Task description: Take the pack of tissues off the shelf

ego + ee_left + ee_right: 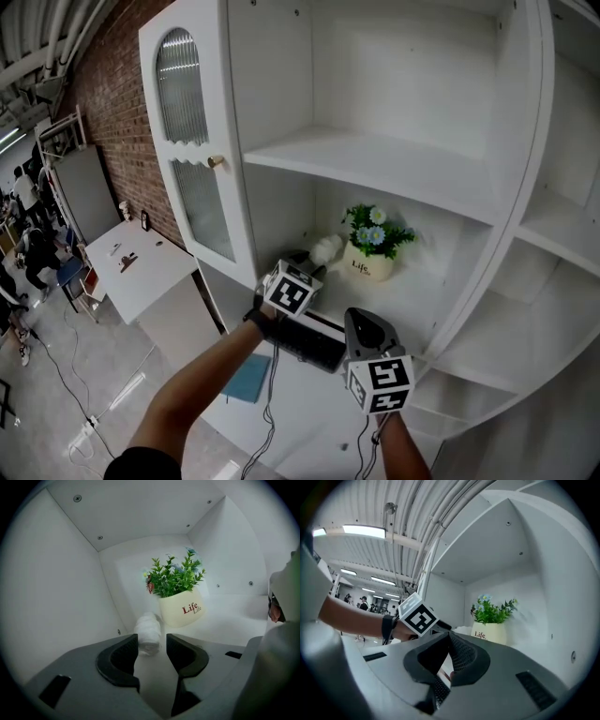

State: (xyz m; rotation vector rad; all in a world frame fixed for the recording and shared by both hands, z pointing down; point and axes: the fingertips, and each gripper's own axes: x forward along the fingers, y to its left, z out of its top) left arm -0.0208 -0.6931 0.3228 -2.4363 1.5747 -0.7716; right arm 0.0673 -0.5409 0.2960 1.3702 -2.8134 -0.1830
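Observation:
The pack of tissues [326, 248], a small white wrapped roll, lies on the lower shelf [409, 296] just left of a cream flower pot [371, 260] marked "Life". My left gripper [314, 263] reaches into that shelf bay. In the left gripper view the pack [148, 631] sits with its near end between the fingertips of that gripper [152, 639]; it lies against the left pad, and a thin gap shows at the right pad. My right gripper [362, 319] hovers lower and to the right, outside the shelf, its jaws [450, 633] together and holding nothing.
The cabinet door [192, 141] with ribbed glass stands open at the left. An upper shelf board [375, 164] roofs the bay. A black keyboard [309, 343] lies on the ledge below. A white table [136, 267] and people stand off to the left.

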